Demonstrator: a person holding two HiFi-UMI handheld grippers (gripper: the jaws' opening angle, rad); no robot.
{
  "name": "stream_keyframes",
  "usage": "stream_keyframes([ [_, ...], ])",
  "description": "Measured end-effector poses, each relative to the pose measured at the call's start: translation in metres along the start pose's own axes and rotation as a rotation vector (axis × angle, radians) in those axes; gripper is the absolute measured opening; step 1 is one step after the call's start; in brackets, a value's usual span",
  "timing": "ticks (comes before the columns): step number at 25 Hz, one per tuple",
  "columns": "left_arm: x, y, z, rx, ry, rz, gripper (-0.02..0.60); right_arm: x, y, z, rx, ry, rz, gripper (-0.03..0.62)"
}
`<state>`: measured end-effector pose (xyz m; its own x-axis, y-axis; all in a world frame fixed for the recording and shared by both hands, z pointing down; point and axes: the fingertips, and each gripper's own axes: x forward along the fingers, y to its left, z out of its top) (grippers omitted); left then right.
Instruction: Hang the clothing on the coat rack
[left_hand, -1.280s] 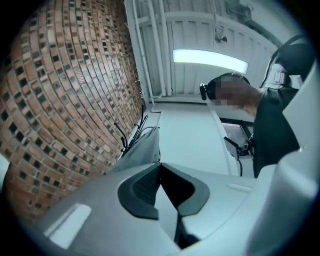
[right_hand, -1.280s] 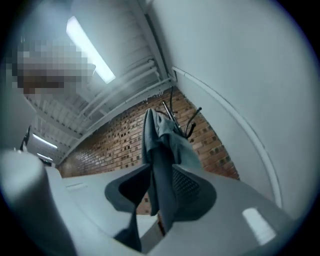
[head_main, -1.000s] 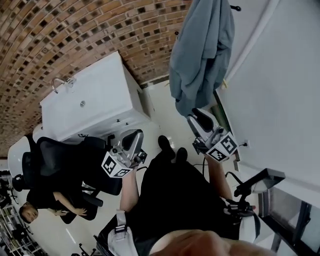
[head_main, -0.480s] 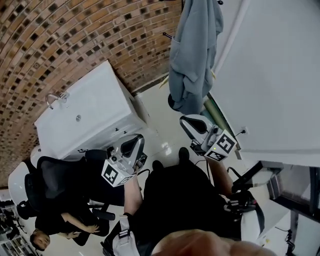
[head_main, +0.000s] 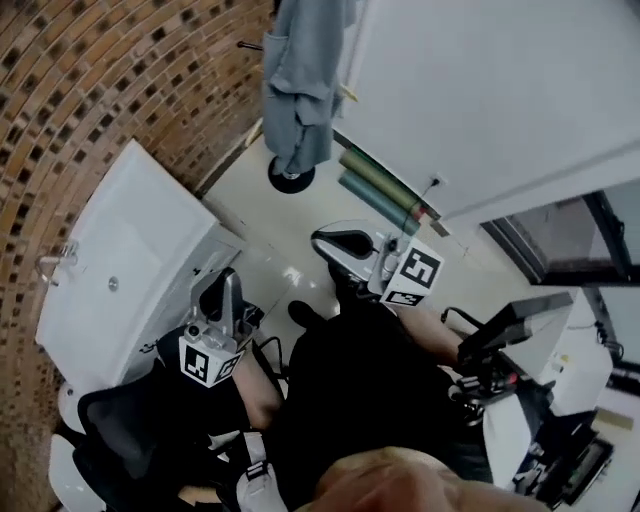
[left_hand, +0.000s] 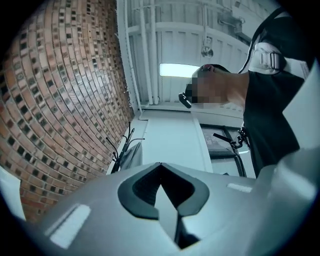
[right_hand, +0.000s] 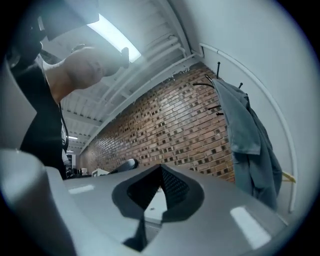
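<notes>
Brick wall (head_main: 120, 90) fills the left of the head view, with pale floor (head_main: 300, 230) below it and a white wall (head_main: 480, 90) at upper right. The grey-blue garment (head_main: 298, 80) hangs on the coat rack (head_main: 291, 180). Its long axis runs straight down the pole toward the round base, and its top is cut off by the frame edge. The left gripper (head_main: 225, 285) sits beside a white cabinet (head_main: 130, 260). The right gripper (head_main: 340, 240) is near some green rolls (head_main: 380, 185), well apart from the garment.

From the left gripper view, the left gripper (left_hand: 167, 200) has its jaws pressed together with nothing between them. The coat rack (left_hand: 120, 145) and garment (left_hand: 132, 156) are small, far off against the brick, and hard to make out.

From the right gripper view, the right gripper (right_hand: 155, 197) is likewise closed and empty. The garment (right_hand: 247, 145) drapes lengthwise from the hooks (right_hand: 215, 85), and its lower hem is hidden behind the gripper body.
</notes>
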<state>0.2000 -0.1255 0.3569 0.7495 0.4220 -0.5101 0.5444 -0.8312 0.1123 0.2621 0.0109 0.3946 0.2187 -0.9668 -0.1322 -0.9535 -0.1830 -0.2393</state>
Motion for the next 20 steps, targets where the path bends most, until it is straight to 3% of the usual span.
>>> stream_keyframes([
  [3, -0.004, -0.014, -0.01, -0.03, -0.007, -0.001, 0.003, -0.009, 0.006, -0.009, 0.017, 0.023, -0.008, 0.0],
  [7, 0.017, -0.056, -0.016, -0.073, 0.009, -0.11, 0.003, -0.045, 0.02, 0.01, -0.017, -0.029, -0.07, 0.0],
  [12, 0.036, -0.089, -0.004, -0.027, 0.026, -0.187, 0.003, -0.061, 0.029, 0.027, -0.046, -0.073, -0.066, 0.0],
  [20, 0.077, -0.119, -0.025, 0.018, 0.061, -0.165, 0.003, -0.094, -0.002, 0.043, -0.035, -0.108, -0.012, 0.0],
])
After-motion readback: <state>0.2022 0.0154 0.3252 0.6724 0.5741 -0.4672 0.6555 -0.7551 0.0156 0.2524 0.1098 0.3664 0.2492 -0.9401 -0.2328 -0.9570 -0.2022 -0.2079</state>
